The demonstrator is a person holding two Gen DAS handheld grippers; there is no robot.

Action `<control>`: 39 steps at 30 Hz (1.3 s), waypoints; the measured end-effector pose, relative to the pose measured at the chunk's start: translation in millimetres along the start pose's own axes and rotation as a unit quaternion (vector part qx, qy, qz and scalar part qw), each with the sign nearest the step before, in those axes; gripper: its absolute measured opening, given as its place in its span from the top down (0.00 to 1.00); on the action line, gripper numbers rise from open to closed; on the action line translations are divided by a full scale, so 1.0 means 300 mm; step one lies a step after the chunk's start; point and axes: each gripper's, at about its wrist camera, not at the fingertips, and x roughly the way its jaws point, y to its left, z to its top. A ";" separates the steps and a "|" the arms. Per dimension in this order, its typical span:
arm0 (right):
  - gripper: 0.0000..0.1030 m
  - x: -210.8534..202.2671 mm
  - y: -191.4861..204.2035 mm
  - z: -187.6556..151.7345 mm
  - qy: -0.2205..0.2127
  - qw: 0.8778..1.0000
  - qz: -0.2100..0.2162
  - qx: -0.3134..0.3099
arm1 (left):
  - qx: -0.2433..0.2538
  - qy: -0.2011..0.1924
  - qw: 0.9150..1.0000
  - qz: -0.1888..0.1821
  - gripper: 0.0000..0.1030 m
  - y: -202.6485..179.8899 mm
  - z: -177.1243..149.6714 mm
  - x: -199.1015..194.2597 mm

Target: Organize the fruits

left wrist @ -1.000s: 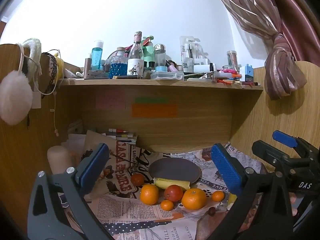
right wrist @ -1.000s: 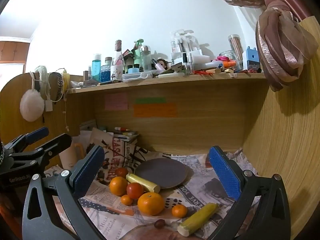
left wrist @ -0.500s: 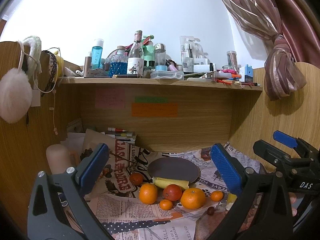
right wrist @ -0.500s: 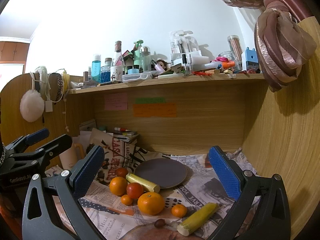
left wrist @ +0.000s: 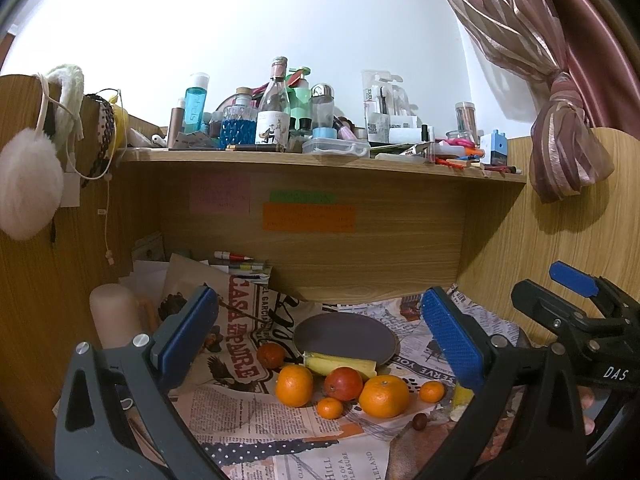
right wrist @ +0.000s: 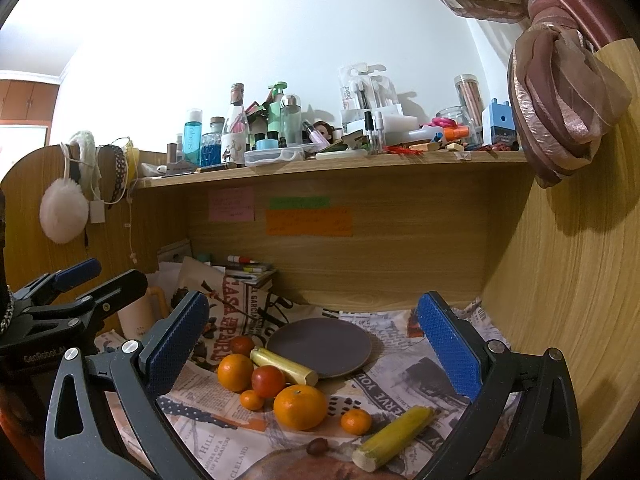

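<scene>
The left gripper [left wrist: 320, 336] has its jaws wide apart and empty, raised above the counter [left wrist: 280, 436] and aimed level toward the back panel; the right gripper [right wrist: 312, 340] is in the same condition, jaws spread with nothing between them. Both sit clear of the fruit, which lies on newspaper [right wrist: 404, 376] in front of a dark round plate [right wrist: 320, 346]. The group comprises a large orange [right wrist: 300, 407] at the front, a second orange [right wrist: 235, 372] to its left, a red fruit [right wrist: 268, 381] between them, a small mandarin [right wrist: 251, 399] just below it, another small mandarin [right wrist: 355, 421] to the right, and a darker orange fruit [right wrist: 241, 345] behind. A pale yellow stalk [right wrist: 284, 366] lies with one end against the plate rim; a second yellow stalk [right wrist: 394, 436] lies apart at front right, near a small brown nut [right wrist: 318, 445]. No fruit rests on the plate. Each gripper appears in the other's camera: the right unit at the right edge of the left view, the left unit at the left edge of the right view. A cream cylinder [left wrist: 114, 316] stands at the left wall. Overhead, a shelf [right wrist: 332, 162] carries bottles and jars [right wrist: 236, 120], and coloured notes [right wrist: 308, 220] are stuck on the back panel below it. A tied curtain [right wrist: 560, 92] hangs at upper right.
</scene>
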 end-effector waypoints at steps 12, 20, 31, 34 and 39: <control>0.00 -0.006 -0.016 0.004 0.000 1.000 -0.002 0.001 | 0.002 -0.002 1.000 -0.006 0.00 -0.017 -0.008 0.005; 0.00 -0.007 -0.021 0.003 -0.001 1.000 -0.002 0.001 | 0.000 -0.001 1.000 -0.007 0.00 -0.012 -0.004 0.005; 0.00 -0.007 -0.022 0.002 -0.002 1.000 -0.002 0.001 | -0.002 -0.001 1.000 -0.008 0.00 -0.011 -0.003 0.005; 0.00 0.000 -0.023 0.001 0.002 1.000 -0.007 -0.003 | -0.002 0.000 1.000 -0.010 0.00 -0.014 -0.004 0.008; 0.00 0.031 -0.051 -0.009 0.012 1.000 -0.009 0.003 | -0.004 0.008 1.000 -0.012 0.00 -0.015 -0.013 0.027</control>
